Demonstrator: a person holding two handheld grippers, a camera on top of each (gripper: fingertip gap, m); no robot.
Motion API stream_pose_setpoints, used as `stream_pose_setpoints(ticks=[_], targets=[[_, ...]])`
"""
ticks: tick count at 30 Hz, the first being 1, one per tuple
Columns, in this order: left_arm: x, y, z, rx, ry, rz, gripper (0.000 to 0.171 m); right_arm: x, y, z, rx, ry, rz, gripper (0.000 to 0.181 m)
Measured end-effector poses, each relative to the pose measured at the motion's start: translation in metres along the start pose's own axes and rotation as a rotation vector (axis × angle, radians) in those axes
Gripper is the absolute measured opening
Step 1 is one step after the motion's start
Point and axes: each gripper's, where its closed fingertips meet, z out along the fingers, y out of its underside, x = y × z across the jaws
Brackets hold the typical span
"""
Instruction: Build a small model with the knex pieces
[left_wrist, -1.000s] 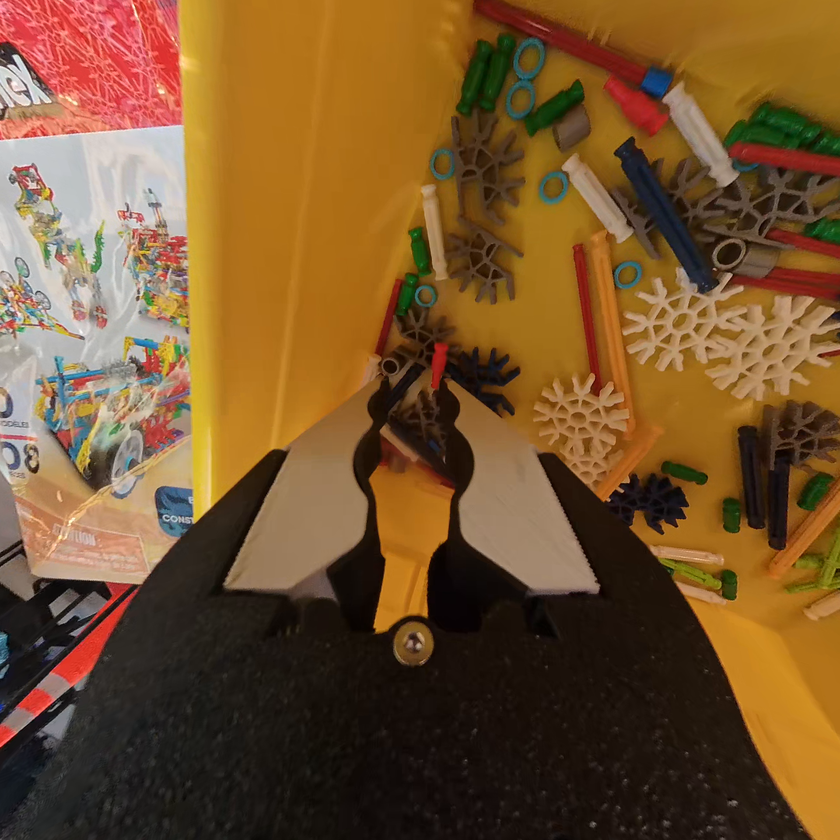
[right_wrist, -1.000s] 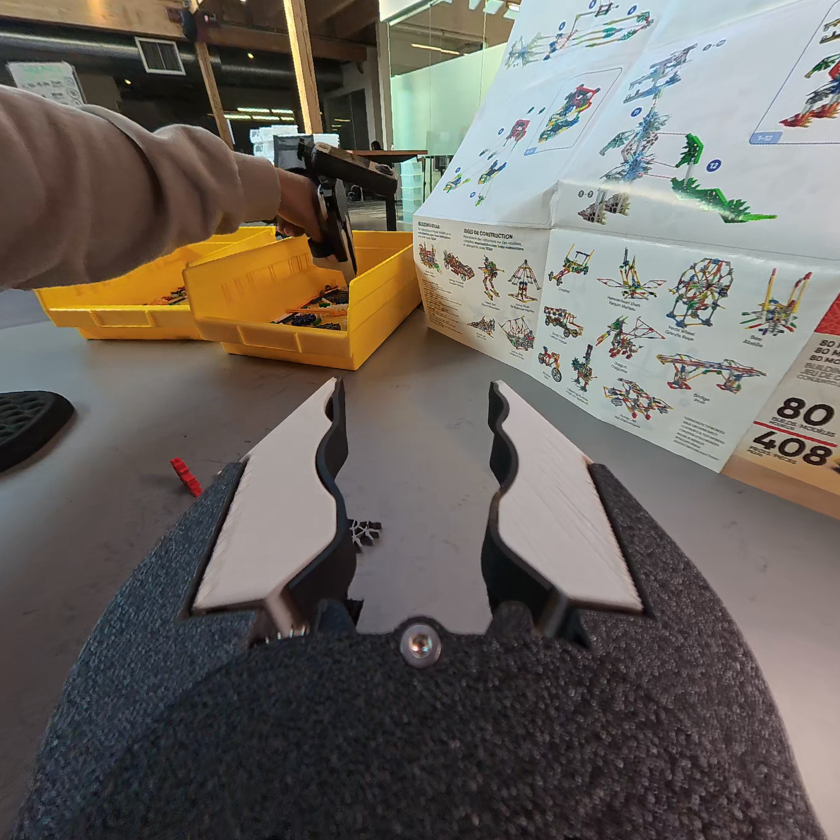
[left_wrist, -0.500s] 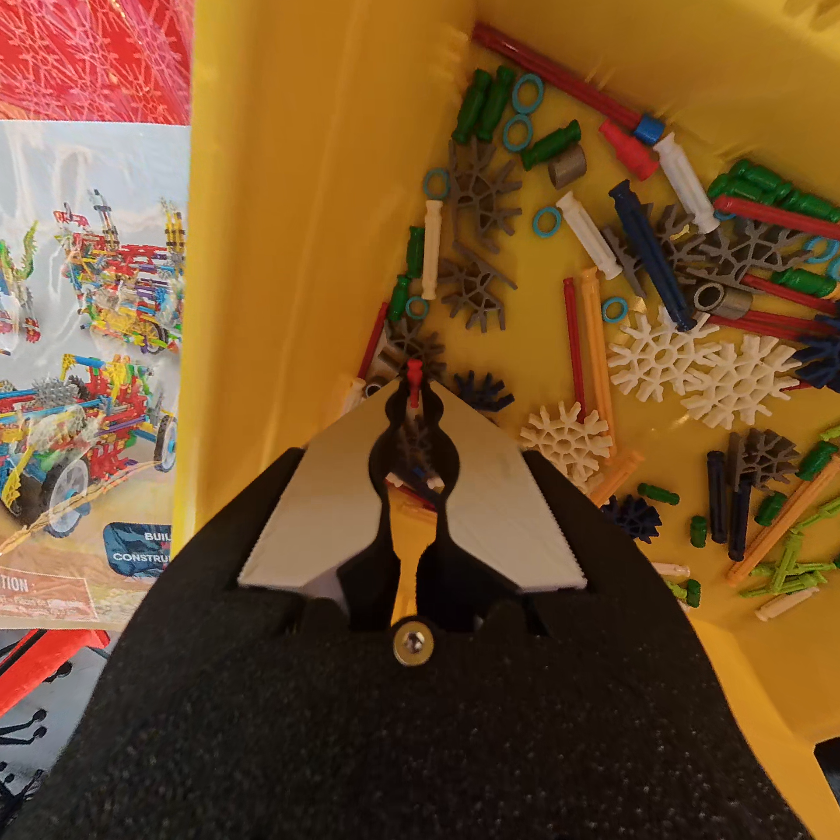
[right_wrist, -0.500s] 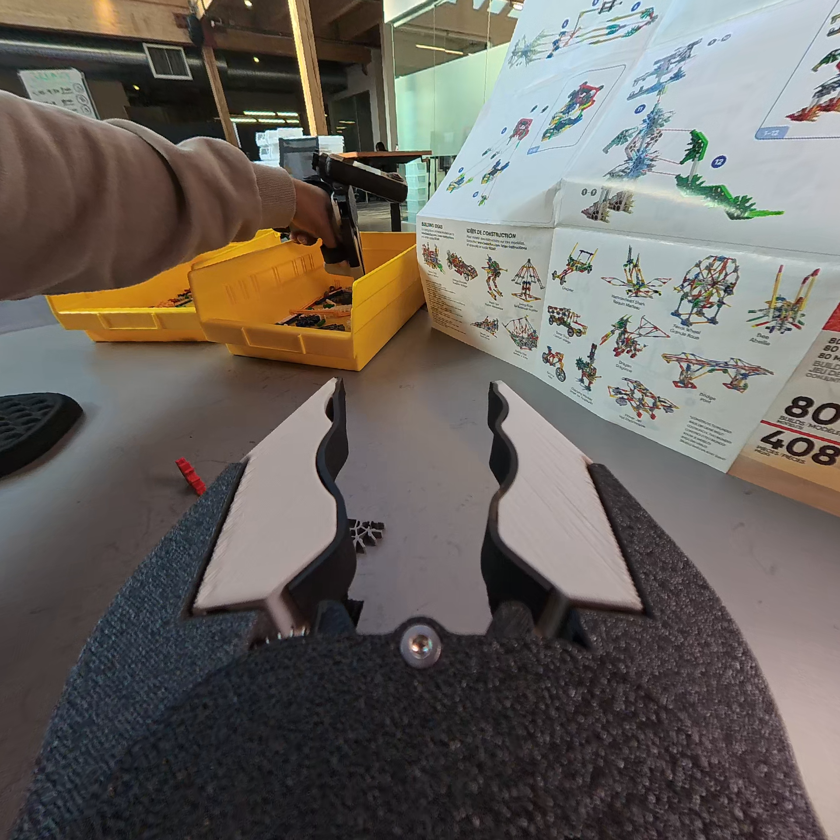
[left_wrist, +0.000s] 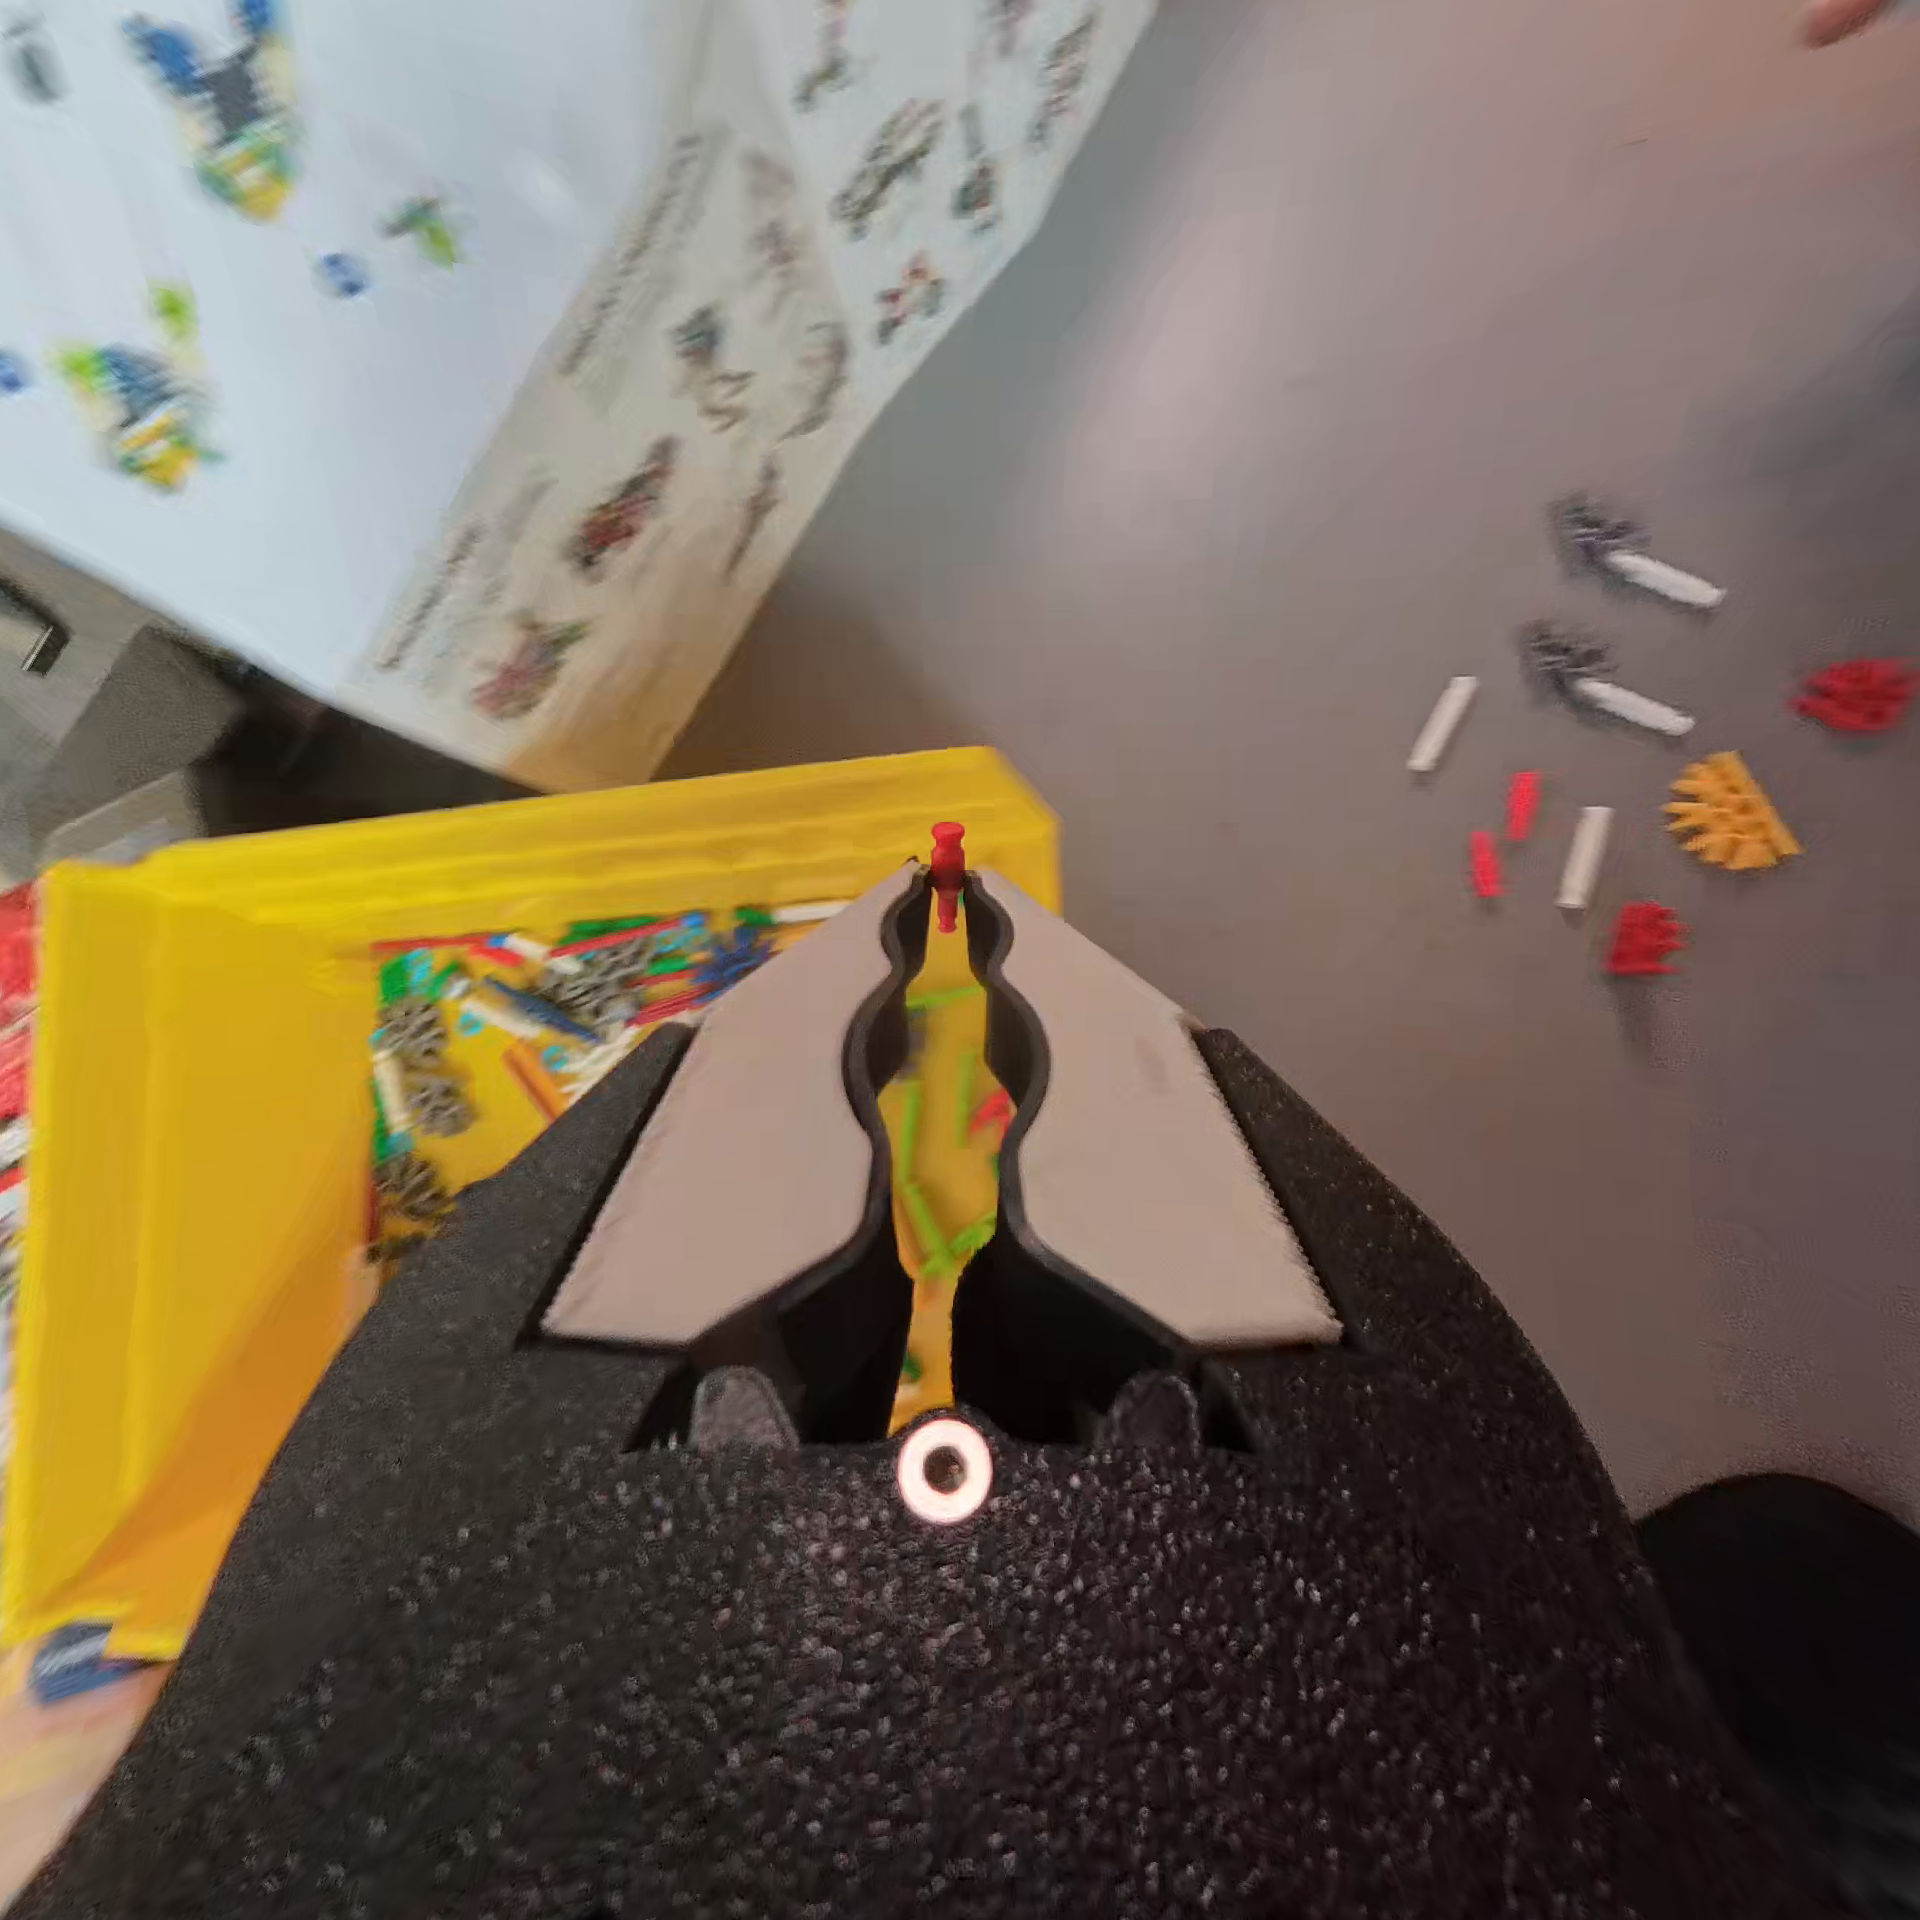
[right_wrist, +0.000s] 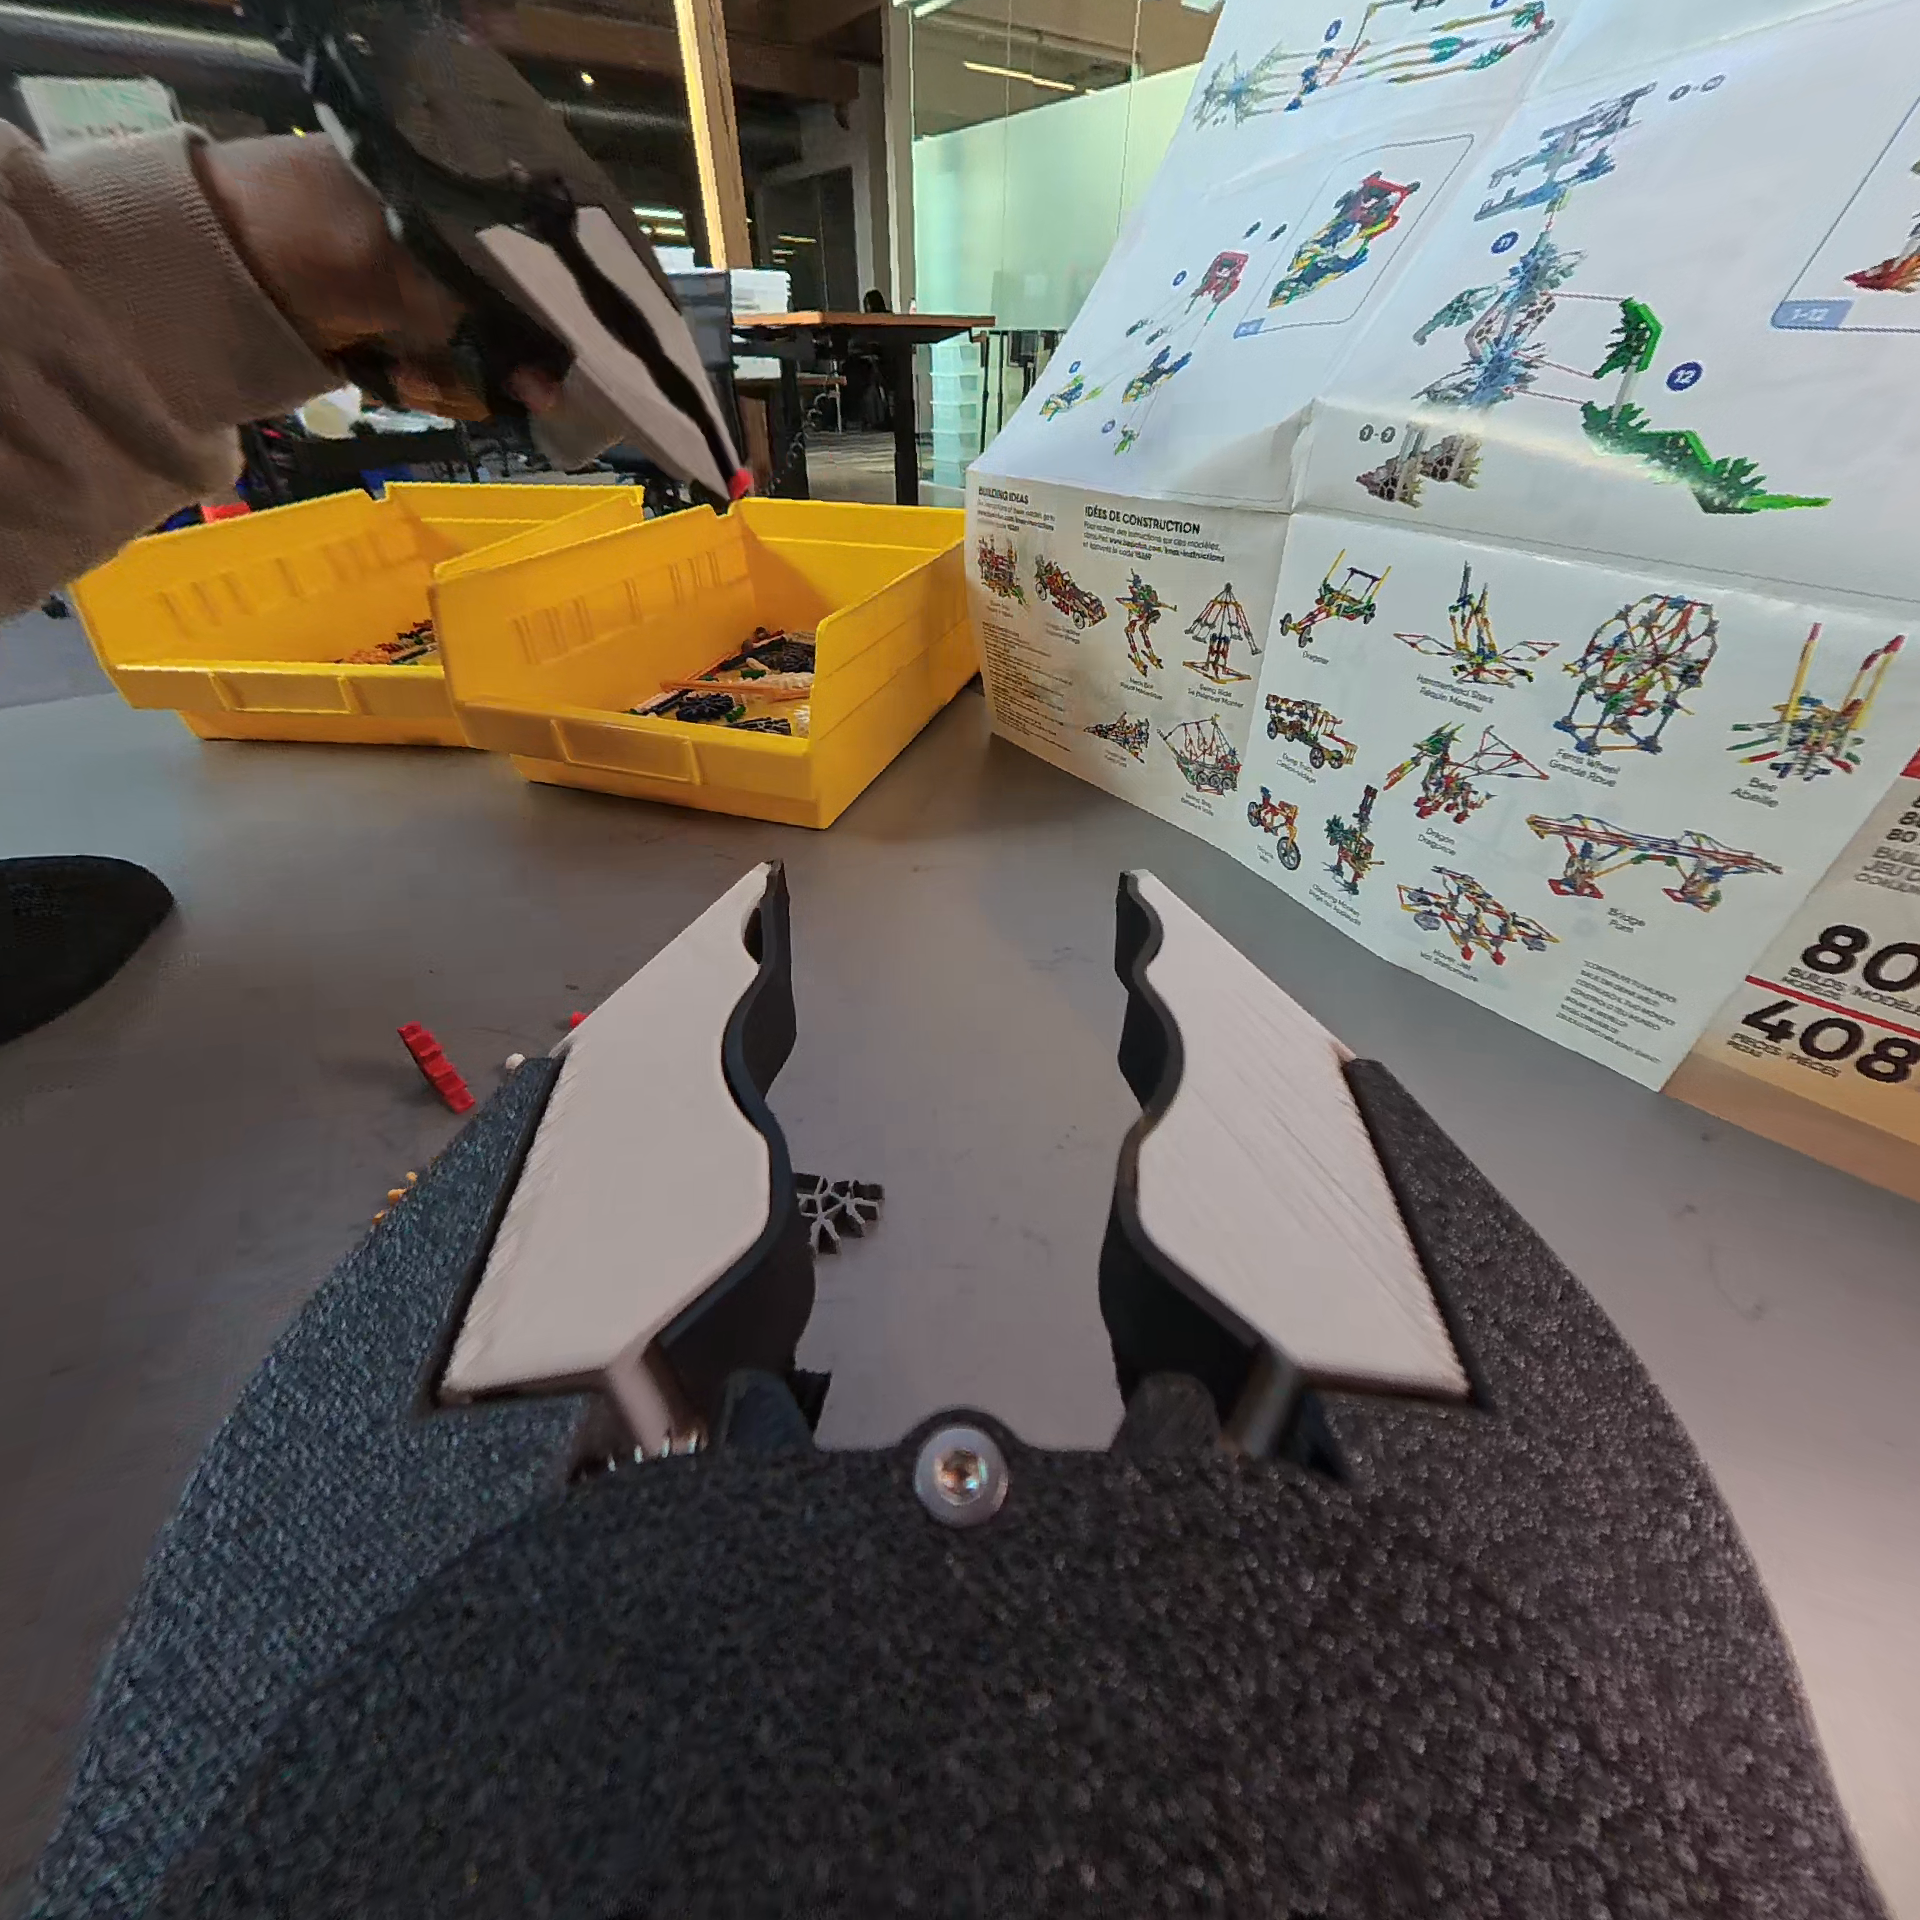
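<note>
My left gripper (left_wrist: 945, 878) is shut on a short red rod (left_wrist: 945, 854) and holds it in the air above the far rim of a yellow bin (left_wrist: 623, 831) of mixed toy construction pieces. It also shows in the right wrist view (right_wrist: 732, 486), raised above the nearer yellow bin (right_wrist: 644, 665) with the red rod (right_wrist: 739, 480) at its tips. My right gripper (right_wrist: 951, 894) is open and empty, low over the grey table (right_wrist: 312, 914). A small grey snowflake connector (right_wrist: 836, 1210) lies on the table between its fingers.
Loose white rods (left_wrist: 1442, 723), red pieces (left_wrist: 1642, 937) and an orange connector (left_wrist: 1727, 826) lie scattered on the table. A red piece (right_wrist: 434, 1062) lies left of my right gripper. A large instruction sheet (right_wrist: 1455, 582) stands at the right. A second yellow bin (right_wrist: 249, 634) sits behind. A black pad (right_wrist: 62, 935) lies far left. Some 25 centimetres of space lies between my two pairs of fingers.
My left gripper closed on the red rod inside the bin, then lifted out and swung up, now facing the table. My right gripper has stayed open and still.
</note>
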Motion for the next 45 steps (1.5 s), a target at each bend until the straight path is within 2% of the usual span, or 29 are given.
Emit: stream_pose_setpoints(ticks=[3, 5, 8, 11, 18, 28, 31, 37, 40, 45], targets=[[0.108, -0.007, 0.023, 0.063, 0.189, 0.078, 0.006, -0.002, -0.001, 0.0, 0.002, -0.005, 0.009, 0.061], [0.161, -0.004, 0.042, 0.075, 0.274, 0.118, 0.006, -0.002, 0.0, 0.001, -0.002, -0.004, 0.009, 0.06], [0.211, -0.002, 0.07, 0.082, 0.372, 0.13, 0.006, -0.001, 0.001, 0.001, -0.011, 0.002, -0.001, 0.059], [0.235, -0.008, 0.094, 0.071, 0.402, 0.15, 0.006, 0.0, 0.001, 0.0, -0.016, 0.01, -0.008, 0.059], [0.245, -0.023, 0.134, -0.039, 0.405, 0.179, 0.006, 0.005, -0.004, -0.003, -0.011, 0.034, -0.026, 0.058], [0.247, -0.022, 0.145, -0.056, 0.42, 0.177, 0.01, 0.006, -0.004, -0.004, -0.021, 0.03, -0.033, 0.056], [0.24, -0.033, 0.135, 0.024, 0.405, 0.157, 0.016, 0.002, -0.002, -0.003, -0.03, 0.017, -0.047, 0.054], [0.192, -0.066, 0.077, 0.374, 0.257, 0.051, 0.019, -0.002, 0.002, -0.001, -0.041, -0.003, -0.042, 0.054], [0.171, -0.055, 0.058, 0.447, 0.208, -0.005, 0.02, -0.006, 0.004, 0.001, -0.054, -0.016, -0.056, 0.054], [0.152, -0.016, 0.052, 0.48, 0.204, -0.048, 0.024, -0.015, 0.012, 0.002, -0.114, -0.061, -0.121, 0.054]])
